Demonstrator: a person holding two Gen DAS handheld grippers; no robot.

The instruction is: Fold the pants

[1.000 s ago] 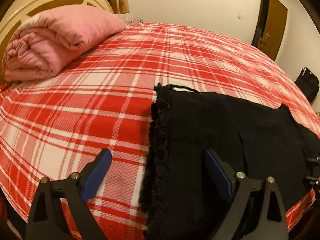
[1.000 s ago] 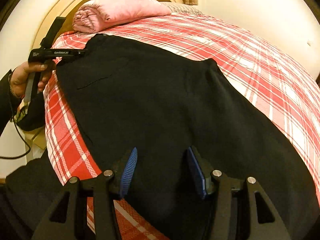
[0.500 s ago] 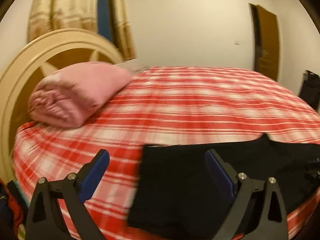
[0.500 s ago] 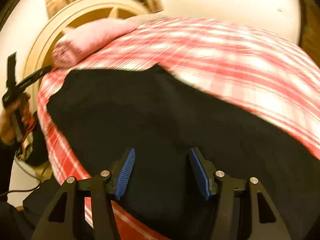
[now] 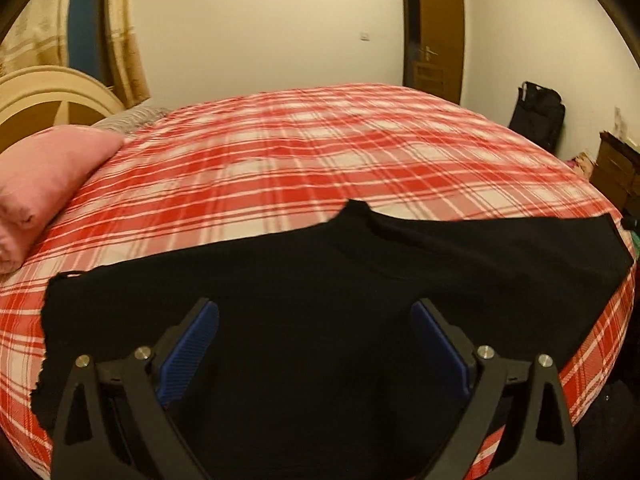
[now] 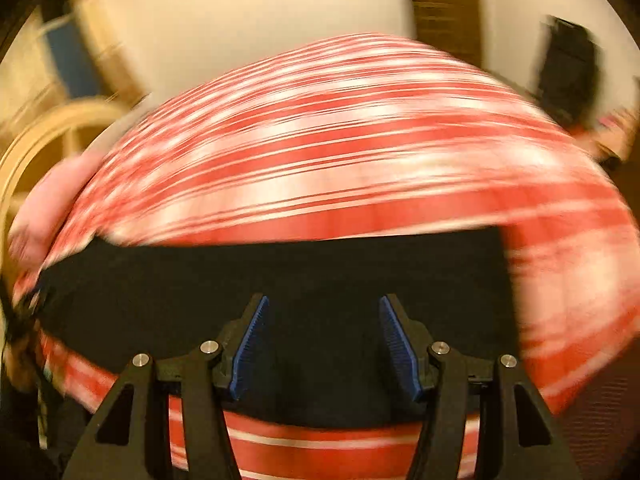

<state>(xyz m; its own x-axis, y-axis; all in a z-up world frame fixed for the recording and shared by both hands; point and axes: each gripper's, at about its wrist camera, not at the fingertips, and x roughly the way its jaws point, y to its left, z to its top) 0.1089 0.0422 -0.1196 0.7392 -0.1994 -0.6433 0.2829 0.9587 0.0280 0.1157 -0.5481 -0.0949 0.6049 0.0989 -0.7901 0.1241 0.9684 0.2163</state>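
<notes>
Mostly the left view shows a bed [image 5: 304, 168] with a red and white plaid cover, which fills the middle of the room. Behind it stands a pale wall [image 5: 272, 24], with a brown door [image 5: 438, 36] at the right and a curtain [image 5: 120, 40] at the left. A cream round headboard [image 5: 52, 96] is at the left end of the bed, and a pink blanket [image 5: 44, 180] lies folded in front of it. A black bag [image 5: 538, 118] stands on the floor by the wall, and a brown cabinet [image 5: 616, 168] is near the right edge. The pants [image 5: 320, 280], black, lie flat along the near edge of the bed. The left gripper [image 5: 314, 338] hangs over them with its jaws spread wide and nothing between them. The right view is very blurred; the right gripper [image 6: 324, 340] is also spread apart above the pants [image 6: 280, 280], holding nothing.
</notes>
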